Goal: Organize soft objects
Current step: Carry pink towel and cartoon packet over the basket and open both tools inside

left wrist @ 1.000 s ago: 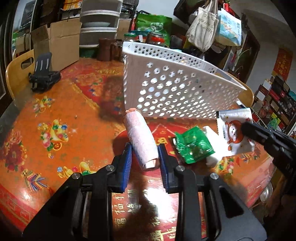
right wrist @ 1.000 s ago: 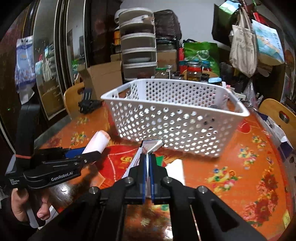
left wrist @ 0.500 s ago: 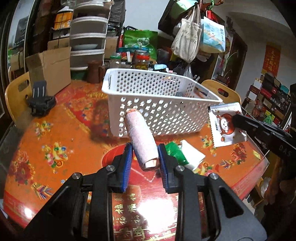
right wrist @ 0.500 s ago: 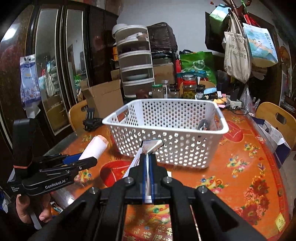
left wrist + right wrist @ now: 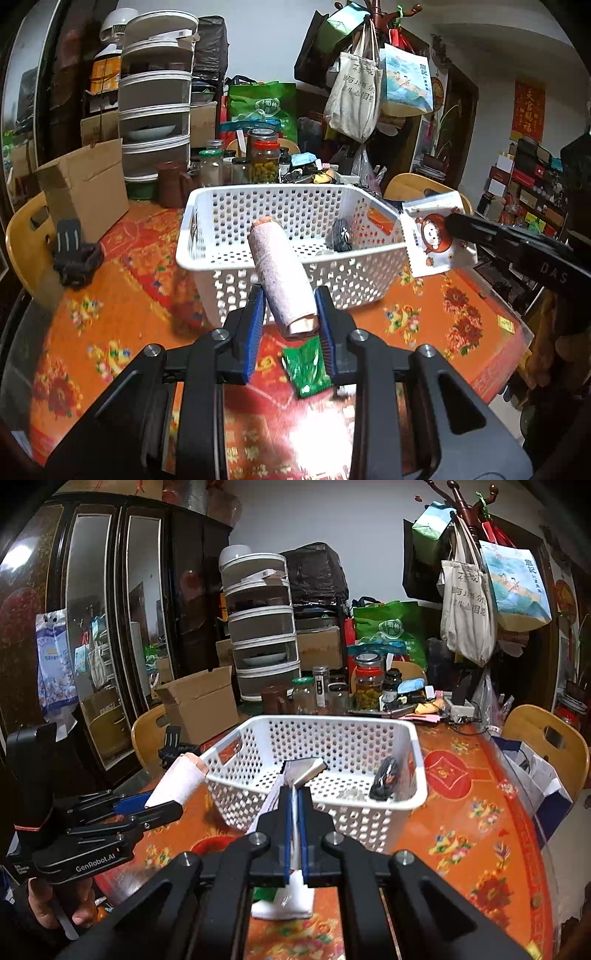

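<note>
We hold the left gripper (image 5: 290, 317) clamped on the rolled towel (image 5: 281, 277), the right gripper (image 5: 294, 812) clamped on the white packet (image 5: 436, 238), both raised beside the white basket (image 5: 207, 258), apparently for dropping in.

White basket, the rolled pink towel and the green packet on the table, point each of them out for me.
white basket (image 5: 236, 258), left wrist view, on its near rim.
rolled pink towel (image 5: 280, 273), left wrist view, middle of the roll, which is clamped between blue pads.
green packet (image 5: 304, 369), left wrist view, centre of the wrapper lying on the table.
</note>
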Available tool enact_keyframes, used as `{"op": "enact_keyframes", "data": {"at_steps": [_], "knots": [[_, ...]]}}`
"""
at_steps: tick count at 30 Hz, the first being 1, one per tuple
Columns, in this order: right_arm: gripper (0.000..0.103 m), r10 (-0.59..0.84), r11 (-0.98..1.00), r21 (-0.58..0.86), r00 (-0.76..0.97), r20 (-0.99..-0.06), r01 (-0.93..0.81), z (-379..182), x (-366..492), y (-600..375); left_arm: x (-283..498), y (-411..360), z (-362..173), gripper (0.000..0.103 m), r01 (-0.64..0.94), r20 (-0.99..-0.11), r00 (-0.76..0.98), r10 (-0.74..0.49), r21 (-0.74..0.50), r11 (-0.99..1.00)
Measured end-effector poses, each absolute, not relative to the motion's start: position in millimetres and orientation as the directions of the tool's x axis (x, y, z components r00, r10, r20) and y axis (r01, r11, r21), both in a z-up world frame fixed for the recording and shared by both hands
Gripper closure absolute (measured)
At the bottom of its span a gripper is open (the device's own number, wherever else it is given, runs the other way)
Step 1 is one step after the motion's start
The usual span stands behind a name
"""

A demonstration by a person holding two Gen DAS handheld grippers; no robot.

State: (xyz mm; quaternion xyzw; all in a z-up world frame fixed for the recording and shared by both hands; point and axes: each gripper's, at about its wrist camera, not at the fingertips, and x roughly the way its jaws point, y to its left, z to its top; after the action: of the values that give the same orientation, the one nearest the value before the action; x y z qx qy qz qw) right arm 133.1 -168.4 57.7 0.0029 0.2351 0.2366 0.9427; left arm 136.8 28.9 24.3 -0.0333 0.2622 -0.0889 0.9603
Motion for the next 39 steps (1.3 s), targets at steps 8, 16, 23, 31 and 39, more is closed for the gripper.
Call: {"op": "enact_keyframes", "data": {"at_steps": [8, 16, 23, 31, 39], "knots": [[0.101, 0.423, 0.897, 0.099, 0.775, -0.469, -0.430, 76, 174, -168, 192, 20, 46, 0.078, 0.149, -0.517, 0.841, -0.161, -0.064, 0.987], [0.101, 0.402, 0.900, 0.107, 0.709, -0.580, -0.423, 67, 241, -150, 269, 6, 61, 0.078, 0.142, -0.590, 0.796, -0.132, -0.030, 0.989], [0.101, 0.334, 0.921, 0.094, 0.641, -0.691, -0.378, 41, 297, -135, 349, 2, 41, 0.078, 0.131, -0.728, 0.672, -0.133, -0.061, 0.990], [0.100, 0.268, 0.934, 0.065, 0.569, -0.777, -0.351, 8, 329, -123, 385, 13, 8, 0.082, 0.051, -0.807, 0.585, -0.078, -0.059, 0.997], [0.048, 0.273, 0.946, 0.103, 0.583, -0.766, -0.307, 11, 324, -137, 362, 21, 12, 0.025, 0.072, -0.757, 0.648, -0.081, -0.044, 0.996]]}}
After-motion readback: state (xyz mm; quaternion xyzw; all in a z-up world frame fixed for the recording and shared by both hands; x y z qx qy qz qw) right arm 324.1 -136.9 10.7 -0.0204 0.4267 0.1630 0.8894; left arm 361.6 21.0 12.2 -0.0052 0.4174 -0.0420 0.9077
